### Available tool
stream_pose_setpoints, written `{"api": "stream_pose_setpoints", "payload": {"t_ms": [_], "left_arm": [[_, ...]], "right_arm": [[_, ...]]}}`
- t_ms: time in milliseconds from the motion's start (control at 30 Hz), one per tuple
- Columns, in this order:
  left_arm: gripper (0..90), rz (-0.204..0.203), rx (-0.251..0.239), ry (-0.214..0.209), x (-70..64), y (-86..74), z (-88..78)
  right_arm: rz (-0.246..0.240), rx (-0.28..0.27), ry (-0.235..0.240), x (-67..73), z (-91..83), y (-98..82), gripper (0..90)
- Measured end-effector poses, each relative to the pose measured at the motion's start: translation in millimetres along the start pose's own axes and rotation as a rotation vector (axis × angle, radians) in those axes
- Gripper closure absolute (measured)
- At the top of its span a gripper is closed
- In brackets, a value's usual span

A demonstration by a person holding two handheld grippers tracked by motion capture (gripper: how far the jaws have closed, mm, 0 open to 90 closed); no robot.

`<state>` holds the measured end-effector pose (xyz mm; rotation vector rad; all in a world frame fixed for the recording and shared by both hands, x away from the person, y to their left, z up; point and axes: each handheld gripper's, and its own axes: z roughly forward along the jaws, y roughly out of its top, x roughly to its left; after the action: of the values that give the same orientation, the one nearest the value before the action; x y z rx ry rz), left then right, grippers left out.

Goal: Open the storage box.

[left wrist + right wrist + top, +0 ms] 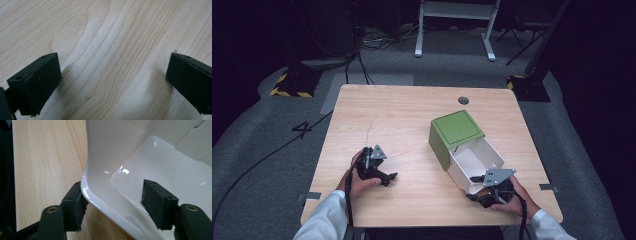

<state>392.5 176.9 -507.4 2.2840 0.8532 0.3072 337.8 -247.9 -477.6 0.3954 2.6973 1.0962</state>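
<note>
A box lies on the wooden table (402, 115), right of the middle: a green sleeve (457, 129) with a white glossy tray (474, 160) slid partly out toward me. My right gripper (477, 184) sits at the tray's near rim. In the right gripper view the gripper (113, 202) straddles the tray wall (105, 157); one jaw rests against the outside of the rim, and the other stands inside with a gap to the wall. My left gripper (388, 178) rests on the table left of the box, open, with bare wood between its jaws (113, 82).
A round cable hole (463, 100) sits near the table's far edge. Beyond the table are a white desk frame (454, 30), floor cables and a yellow-and-black striped base (292, 82). Dark space surrounds the grey floor.
</note>
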Motion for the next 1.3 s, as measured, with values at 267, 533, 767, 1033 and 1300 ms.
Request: {"api": "stream_pose_setpoints", "payload": {"t_ms": [267,533,767,1033,1300], "left_arm": [[0.3,0.0,0.0,0.001,0.0,0.0,0.0],[0.3,0.002,0.002,0.001,0.1,0.0,-0.1],[0.2,0.002,0.001,0.001,0.1,0.1,-0.1],[0.3,0.0,-0.001,0.0,0.0,0.0,0.0],[0.2,0.002,0.001,0.001,0.1,0.0,-0.1]], "right_arm": [[0.014,-0.034,-0.024,-2.5,-16.0,3.3,26.6],[0.017,-0.064,-0.037,-3.4,-31.1,1.3,24.6],[0.02,-0.066,-0.044,-2.3,-37.8,-2.3,22.4],[0.052,-0.107,-0.089,-5.5,-57.5,-10.5,22.6],[0.105,-0.1,-0.188,-17.0,-75.5,-34.9,23.3]]}}
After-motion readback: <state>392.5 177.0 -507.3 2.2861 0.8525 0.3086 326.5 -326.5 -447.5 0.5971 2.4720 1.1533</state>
